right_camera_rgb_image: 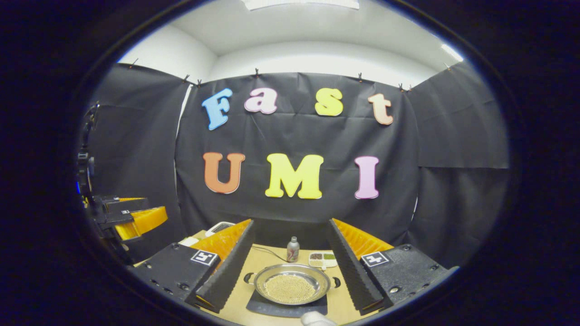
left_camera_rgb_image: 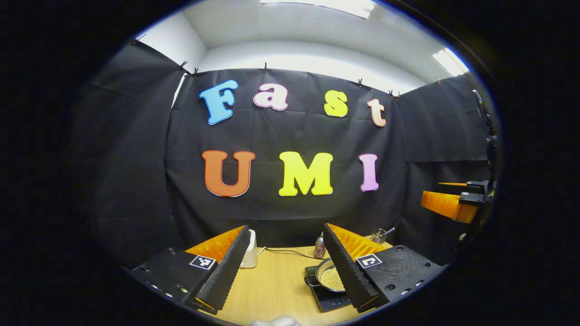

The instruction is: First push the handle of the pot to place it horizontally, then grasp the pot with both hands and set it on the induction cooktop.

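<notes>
In the right gripper view the right tool (right_camera_rgb_image: 290,271) is held with its fingers spread wide apart, nothing gripped between them, raised above the light wooden surface (right_camera_rgb_image: 340,301). Framed between them, a round shiny metal pot (right_camera_rgb_image: 291,284) filled with small pale beans is seen resting on the flat black induction cooktop (right_camera_rgb_image: 272,309), a small dark handle at each side. Just behind the pot a small silver can (right_camera_rgb_image: 293,249) stands, and beside it a white divided dish (right_camera_rgb_image: 322,259) with dark and green fillings. In the left gripper view the left tool (left_camera_rgb_image: 285,267) is likewise held wide open and empty; the pot (left_camera_rgb_image: 330,276) is partly hidden behind its right finger, with a white appliance (left_camera_rgb_image: 250,250) behind its left finger and a glass (left_camera_rgb_image: 378,236) with a utensil further back
</notes>
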{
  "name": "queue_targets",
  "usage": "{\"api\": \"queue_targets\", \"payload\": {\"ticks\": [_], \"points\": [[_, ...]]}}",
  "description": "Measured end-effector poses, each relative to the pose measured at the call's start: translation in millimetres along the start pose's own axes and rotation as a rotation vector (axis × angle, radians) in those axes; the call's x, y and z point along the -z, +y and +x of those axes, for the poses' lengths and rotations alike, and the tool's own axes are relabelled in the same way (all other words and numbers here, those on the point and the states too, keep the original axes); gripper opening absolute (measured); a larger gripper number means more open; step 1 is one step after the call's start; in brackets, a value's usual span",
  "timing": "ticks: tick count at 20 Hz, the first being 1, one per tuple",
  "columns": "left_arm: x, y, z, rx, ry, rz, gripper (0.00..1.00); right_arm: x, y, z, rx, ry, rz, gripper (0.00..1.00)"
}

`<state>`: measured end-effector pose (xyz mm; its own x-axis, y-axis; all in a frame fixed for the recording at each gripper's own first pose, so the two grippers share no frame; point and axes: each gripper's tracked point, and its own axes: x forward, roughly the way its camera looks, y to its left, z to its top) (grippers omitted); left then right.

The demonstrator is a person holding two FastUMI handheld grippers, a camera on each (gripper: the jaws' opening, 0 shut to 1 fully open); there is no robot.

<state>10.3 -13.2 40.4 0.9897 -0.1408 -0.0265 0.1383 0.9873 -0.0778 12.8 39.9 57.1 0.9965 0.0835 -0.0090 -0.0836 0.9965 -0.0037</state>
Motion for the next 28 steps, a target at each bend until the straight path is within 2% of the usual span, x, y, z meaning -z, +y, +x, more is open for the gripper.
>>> {"api": "queue_targets", "payload": {"ticks": [5,12,15,27,28], "points": [[-7.6,13.7,-22.3,-0.042,-0.007,-0.002,0.97,-9.8,-16.3,-26.8,0.043,-0.032,0.068,1.00],[-15.7,-7.0,-33.3,-0.069,-0.028,-0.005,0.97,-2.4,-66.3,-44.9,0.096,-0.030,0.089,1.00],[-18.3,-26.8,-33.6,-0.051,-0.037,0.013,0.97,-2.8,-79.9,-49.6,0.098,-0.035,0.070,0.99],[-21.7,-69.9,-28.4,-0.074,-0.029,0.010,0.97,-1.9,-114.2,-47.7,0.058,-0.003,0.052,0.99],[-20.8,-71.6,-27.8,-0.076,-0.026,0.007,0.88,-2.1,-117.1,-47.6,0.054,-0.003,0.051,0.99]]}}
